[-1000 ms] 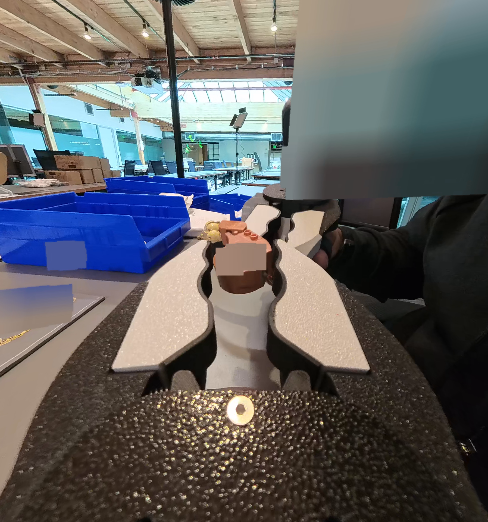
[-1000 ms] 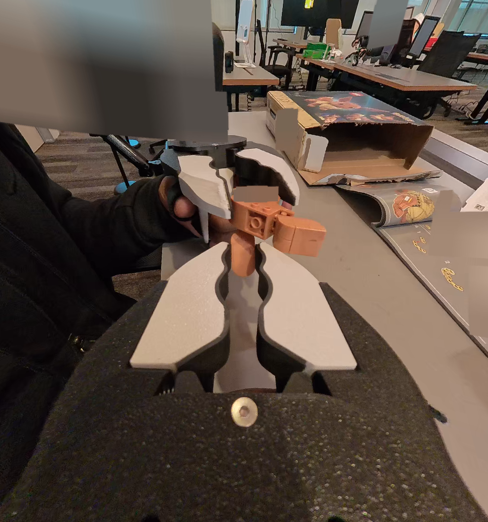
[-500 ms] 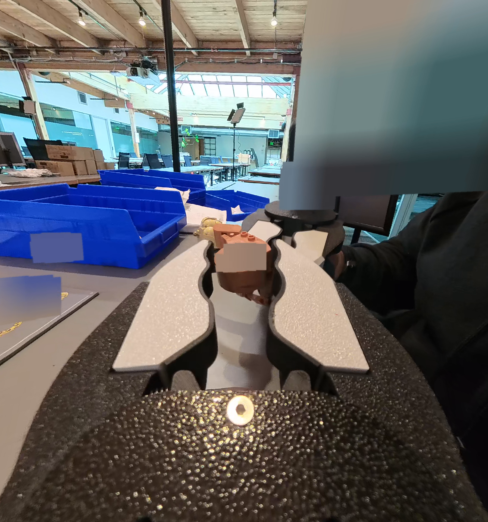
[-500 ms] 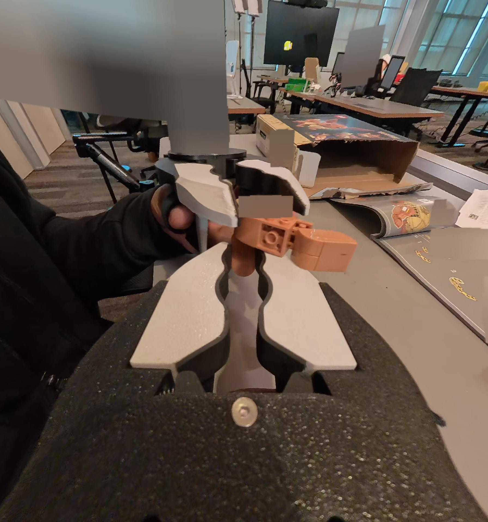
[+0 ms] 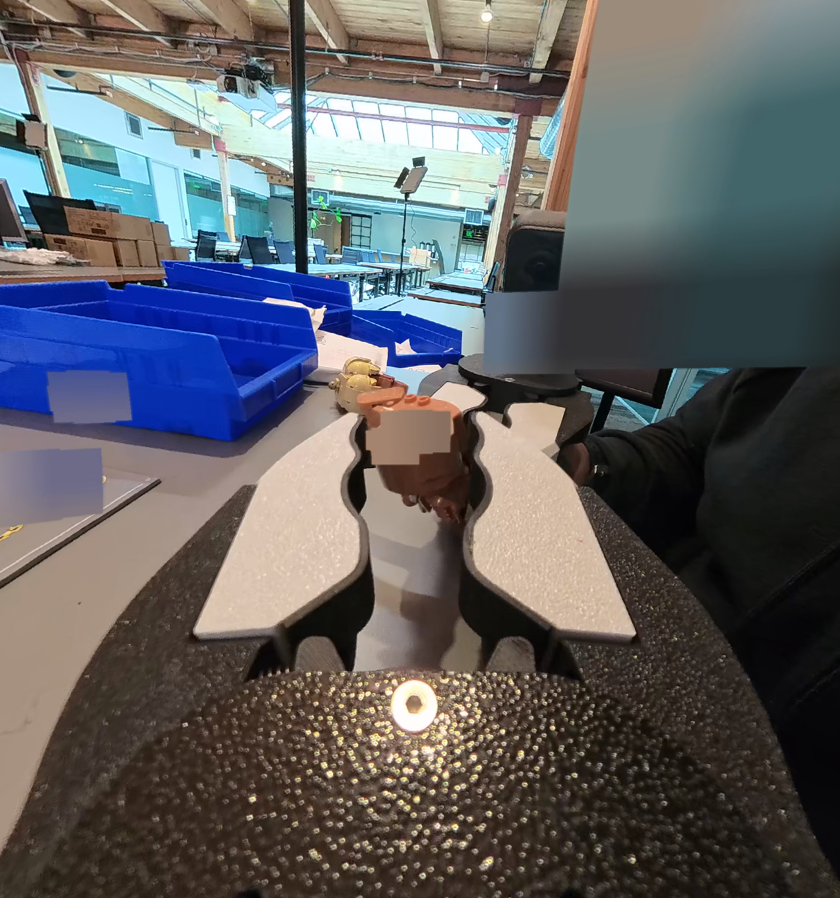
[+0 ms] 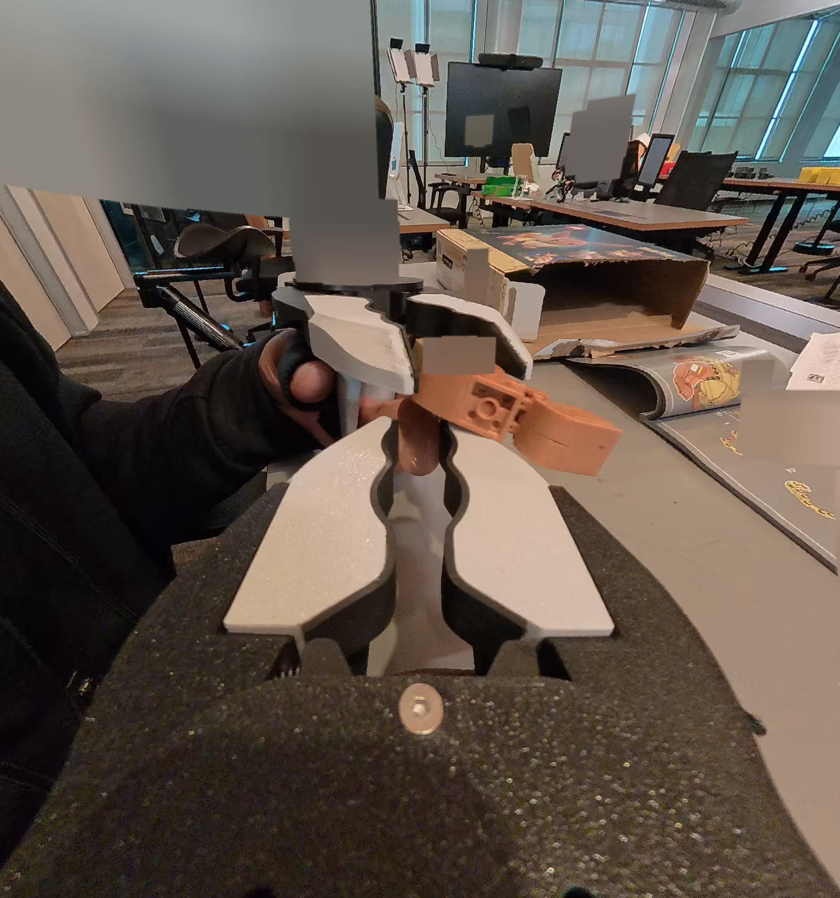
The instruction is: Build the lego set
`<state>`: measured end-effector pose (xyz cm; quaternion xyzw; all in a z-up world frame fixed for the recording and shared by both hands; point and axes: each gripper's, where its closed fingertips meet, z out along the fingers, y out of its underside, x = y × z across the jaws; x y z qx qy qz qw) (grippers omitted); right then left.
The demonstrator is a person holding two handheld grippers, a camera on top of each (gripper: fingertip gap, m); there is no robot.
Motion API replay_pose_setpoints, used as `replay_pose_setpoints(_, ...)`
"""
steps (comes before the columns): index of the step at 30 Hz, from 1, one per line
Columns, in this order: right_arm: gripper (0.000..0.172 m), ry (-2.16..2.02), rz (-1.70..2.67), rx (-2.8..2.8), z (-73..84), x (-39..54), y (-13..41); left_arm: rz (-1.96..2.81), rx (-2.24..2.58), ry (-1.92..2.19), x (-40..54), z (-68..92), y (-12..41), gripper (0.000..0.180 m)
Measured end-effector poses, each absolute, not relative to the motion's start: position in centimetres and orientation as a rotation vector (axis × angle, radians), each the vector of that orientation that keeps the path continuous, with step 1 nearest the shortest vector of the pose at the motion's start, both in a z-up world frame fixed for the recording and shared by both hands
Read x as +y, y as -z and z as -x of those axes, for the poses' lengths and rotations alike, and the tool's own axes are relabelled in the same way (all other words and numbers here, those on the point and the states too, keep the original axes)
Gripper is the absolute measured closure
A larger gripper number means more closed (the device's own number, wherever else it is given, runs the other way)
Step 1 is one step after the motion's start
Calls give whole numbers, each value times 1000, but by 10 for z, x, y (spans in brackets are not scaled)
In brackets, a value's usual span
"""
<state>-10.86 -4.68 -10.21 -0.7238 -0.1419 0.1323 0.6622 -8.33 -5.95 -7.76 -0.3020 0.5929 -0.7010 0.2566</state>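
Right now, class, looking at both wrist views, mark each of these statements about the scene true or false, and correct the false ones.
1. Both grippers grip the same brown brick-built toy figure. True: the left gripper and the right gripper each have fingers on it.
2. The blue plastic storage bins sit on the floor. False: they stand on the grey table.
3. The torn cardboard box lies open on the table. True.
4. A small tan rounded brick model hangs from the left gripper. False: it rests on the table beyond the fingers.
5. The open booklet lies beside the box. True.
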Motion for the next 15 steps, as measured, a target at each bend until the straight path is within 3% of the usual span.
replay_pose_setpoints(15,156,-160,1664,-315,104,-43,107,747,1668,1847,-68,86,81,144)
